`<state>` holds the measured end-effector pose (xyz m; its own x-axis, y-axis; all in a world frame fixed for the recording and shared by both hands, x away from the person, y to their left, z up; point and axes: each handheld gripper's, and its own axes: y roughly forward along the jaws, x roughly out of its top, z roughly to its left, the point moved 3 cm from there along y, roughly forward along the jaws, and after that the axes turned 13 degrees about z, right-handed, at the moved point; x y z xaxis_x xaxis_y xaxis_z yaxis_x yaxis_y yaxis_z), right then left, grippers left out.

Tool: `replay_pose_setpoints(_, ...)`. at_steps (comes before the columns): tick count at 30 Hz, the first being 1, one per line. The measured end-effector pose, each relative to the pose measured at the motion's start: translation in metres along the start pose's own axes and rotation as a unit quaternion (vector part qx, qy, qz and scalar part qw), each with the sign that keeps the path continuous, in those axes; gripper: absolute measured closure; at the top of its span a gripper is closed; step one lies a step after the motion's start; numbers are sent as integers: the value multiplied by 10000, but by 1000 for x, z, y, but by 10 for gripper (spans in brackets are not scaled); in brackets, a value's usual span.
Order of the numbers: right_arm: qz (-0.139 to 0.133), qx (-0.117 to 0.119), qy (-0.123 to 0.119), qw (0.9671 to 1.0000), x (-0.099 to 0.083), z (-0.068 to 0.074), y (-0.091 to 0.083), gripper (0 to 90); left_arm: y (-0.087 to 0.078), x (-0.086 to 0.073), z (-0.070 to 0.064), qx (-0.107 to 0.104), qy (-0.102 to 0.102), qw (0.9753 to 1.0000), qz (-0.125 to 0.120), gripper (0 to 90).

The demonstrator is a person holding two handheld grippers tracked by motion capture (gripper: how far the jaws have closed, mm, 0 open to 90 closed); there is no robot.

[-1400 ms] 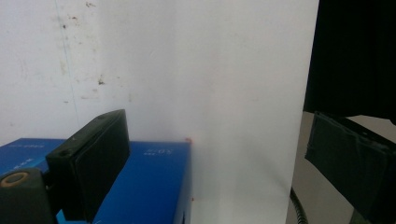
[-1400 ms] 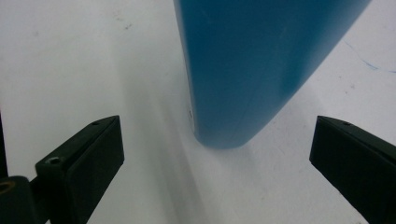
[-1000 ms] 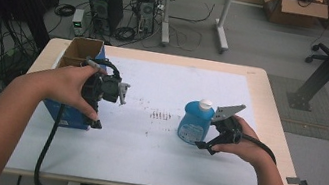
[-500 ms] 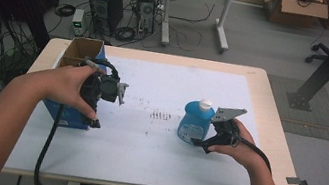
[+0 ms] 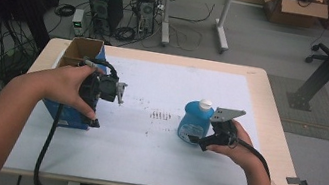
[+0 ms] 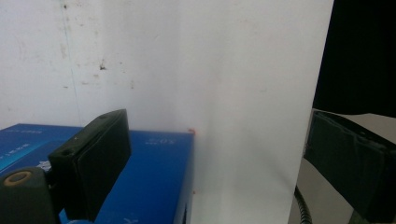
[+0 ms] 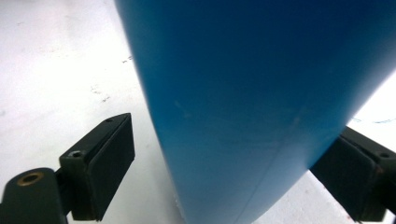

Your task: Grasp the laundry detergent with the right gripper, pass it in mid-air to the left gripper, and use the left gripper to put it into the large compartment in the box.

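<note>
With fingers spread wide, right gripper point(image 5: 195, 139) bracketed blue bottle point(image 5: 194, 123) mid-frame, likely lining up grasp; left gripper point(image 5: 119, 91) hovered agape, empty, over blue box point(image 5: 69, 116).

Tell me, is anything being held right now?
Not yet. The right gripper has its open jaws around the blue bottle's lower body. The left gripper is empty.

blue bottle point(image 5: 194, 123): white cap, upright, right half of table | blue box point(image 5: 79, 58): open-topped, at table's left edge
</note>
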<state>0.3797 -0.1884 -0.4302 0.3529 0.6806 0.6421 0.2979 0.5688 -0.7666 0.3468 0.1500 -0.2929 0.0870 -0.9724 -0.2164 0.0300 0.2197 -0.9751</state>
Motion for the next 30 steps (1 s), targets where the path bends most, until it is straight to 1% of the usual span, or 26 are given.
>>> replay_pose_setpoints(2, 6, -14, -4, 10000, 0, 0, 0, 119, 0, 0, 0, -13, -24, 10000, -30, 75)
replay_pose_setpoints(8, -26, -36, 21, 10000, 0, -1, 0, 140, 0, 1, 0, -39, -14, 10000, -86, 74)
replay_pose_setpoints(13, 5, 7, 39, 10000, -2, -2, 1, 149, 0, 1, 0, -69, 10, 9999, -134, 75)
replay_pose_setpoints(18, -38, 13, 53, 10000, -1, -3, 1, 165, 1, 0, 1, -71, -34, 9999, -138, 75)
replay_pose_setpoints(22, -50, 52, 59, 10000, -1, -4, 2, 178, 2, 0, 1, -80, -25, 9999, -116, 75)
replay_pose_setpoints(26, -95, 102, 45, 9999, -1, -3, 2, 199, 2, 1, 2, -86, -16, 9999, -146, 76)
replay_pose_setpoints(27, -123, 82, 15, 9999, -1, -3, 3, 214, 2, 2, 3, -57, 29, 9999, -139, 75)
replay_pose_setpoints(28, -133, 83, -7, 9999, -1, -3, 3, 228, 3, 2, 2, -82, -23, 9999, -134, 76)
replay_pose_setpoints(30, -159, 90, -31, 9998, -1, -2, 3, 248, 3, 2, 2, -83, -15, 9999, -139, 76)
